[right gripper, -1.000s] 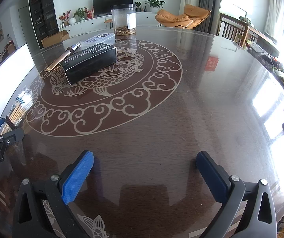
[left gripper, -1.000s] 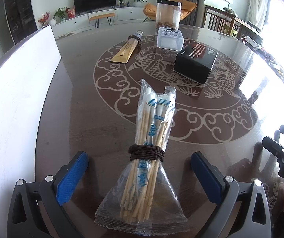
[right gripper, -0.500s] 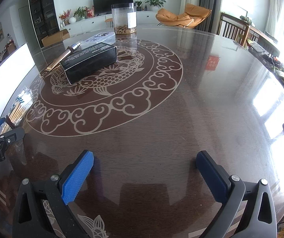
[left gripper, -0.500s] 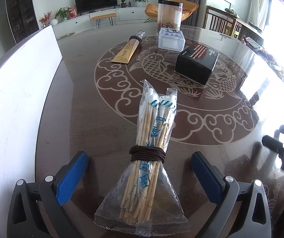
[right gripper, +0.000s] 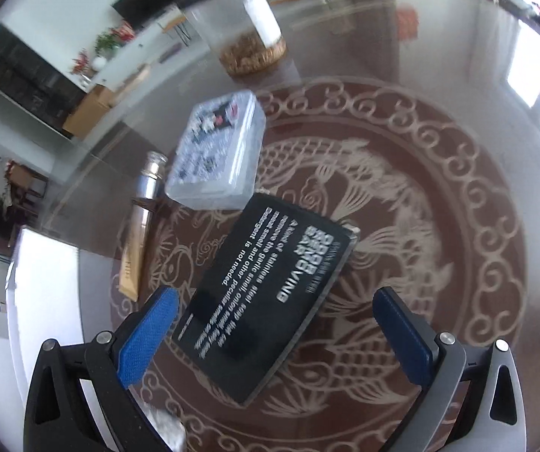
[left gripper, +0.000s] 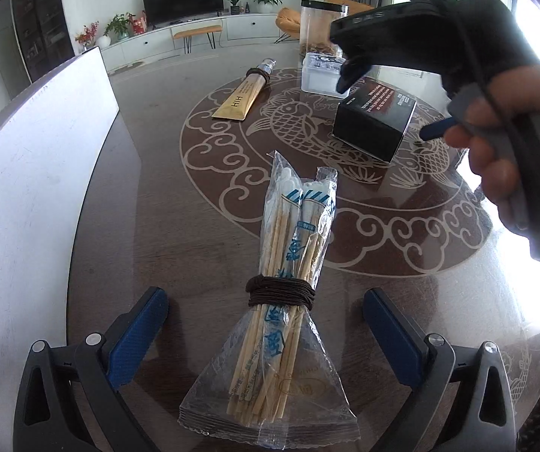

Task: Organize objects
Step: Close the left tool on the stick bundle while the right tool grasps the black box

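**Risk check: right gripper over black box**

Right gripper [right gripper: 271, 329] hangs above the black box [right gripper: 270, 293], jaws released and straddling it, not touching. The box sits skewed on the counter [right gripper: 439, 173], a corner near the clear plastic case [right gripper: 219, 150]. Likely failure: closing across the skew twists the box or nudges the case. Left gripper [left gripper: 266, 333], jaws released, flanks the chopstick bundle [left gripper: 288, 275]; its slick wrapper may slide.

blur: jar [right gripper: 254, 43] | hidden: clear box [left gripper: 320, 77] pt behind right gripper [left gripper: 386, 103]
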Demonstrator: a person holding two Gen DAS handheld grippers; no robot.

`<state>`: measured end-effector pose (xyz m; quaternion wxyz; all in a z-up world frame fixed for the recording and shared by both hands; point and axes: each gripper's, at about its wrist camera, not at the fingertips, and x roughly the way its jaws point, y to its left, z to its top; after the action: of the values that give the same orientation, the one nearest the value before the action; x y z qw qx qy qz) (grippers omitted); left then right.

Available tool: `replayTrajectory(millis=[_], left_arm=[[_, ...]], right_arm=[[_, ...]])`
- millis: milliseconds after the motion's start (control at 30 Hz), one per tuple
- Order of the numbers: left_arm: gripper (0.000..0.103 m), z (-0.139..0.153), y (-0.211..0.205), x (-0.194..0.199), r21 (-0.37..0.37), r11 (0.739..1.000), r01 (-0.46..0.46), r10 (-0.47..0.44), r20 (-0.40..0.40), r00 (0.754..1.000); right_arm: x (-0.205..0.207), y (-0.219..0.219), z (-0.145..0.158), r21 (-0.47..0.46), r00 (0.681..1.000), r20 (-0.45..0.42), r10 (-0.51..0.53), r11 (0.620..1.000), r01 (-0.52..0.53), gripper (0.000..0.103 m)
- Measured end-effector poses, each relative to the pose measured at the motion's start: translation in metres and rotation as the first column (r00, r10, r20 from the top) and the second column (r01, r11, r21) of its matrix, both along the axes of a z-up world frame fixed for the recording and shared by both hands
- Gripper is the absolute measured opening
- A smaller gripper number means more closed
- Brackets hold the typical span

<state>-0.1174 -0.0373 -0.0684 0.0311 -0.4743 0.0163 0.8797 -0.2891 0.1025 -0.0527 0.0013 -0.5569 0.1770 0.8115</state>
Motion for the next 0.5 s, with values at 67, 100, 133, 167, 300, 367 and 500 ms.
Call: replayTrajectory(millis=[67, 100, 133, 167, 300, 367, 500], left_arm=[[0.103, 0.0, 0.0, 0.0, 0.0, 1.0, 0.0, 0.0, 0.0, 1.0], [0.103, 0.001, 0.0, 0.0, 0.0, 1.0, -0.001, 0.001, 0.0, 1.0], [0.103, 0.001, 0.0, 0.0, 0.0, 1.0, -0.001, 0.001, 0.0, 1.0], [0.103, 0.002, 0.0, 0.0, 0.001, 1.0, -0.001, 0.001, 0.0, 1.0], [0.103, 0.003, 0.0, 0.0, -0.001, 1.0, -0.004, 0.004, 0.0, 1.0], [0.103, 0.003, 0.0, 0.0, -0.001, 1.0, -0.004, 0.004, 0.0, 1.0], [0.103, 0.004, 0.0, 0.002, 0.001, 1.0, 0.008, -0.008, 0.005, 1.0]], right_arm=[[-0.005, -0.013, -0.002, 0.047, 0.999, 0.024, 0.045, 0.998, -0.046, 0.103], [-0.005, -0.016, -0.003, 0.07, 0.997, 0.031, 0.071, 0.995, -0.073, 0.102], [-0.002, -0.02, -0.002, 0.101, 0.994, 0.021, 0.103, 0.989, -0.104, 0.101], [0.001, -0.022, 0.0, 0.112, 0.991, -0.007, 0.133, 0.985, -0.132, 0.09], [0.02, -0.018, 0.003, 0.2, 0.978, -0.047, 0.205, 0.961, -0.192, 0.059], [0.033, -0.014, 0.003, 0.211, 0.966, -0.052, 0.252, 0.948, -0.236, 0.059], [0.079, 0.001, 0.001, 0.208, 0.929, -0.048, 0.367, 0.913, -0.35, 0.059]])
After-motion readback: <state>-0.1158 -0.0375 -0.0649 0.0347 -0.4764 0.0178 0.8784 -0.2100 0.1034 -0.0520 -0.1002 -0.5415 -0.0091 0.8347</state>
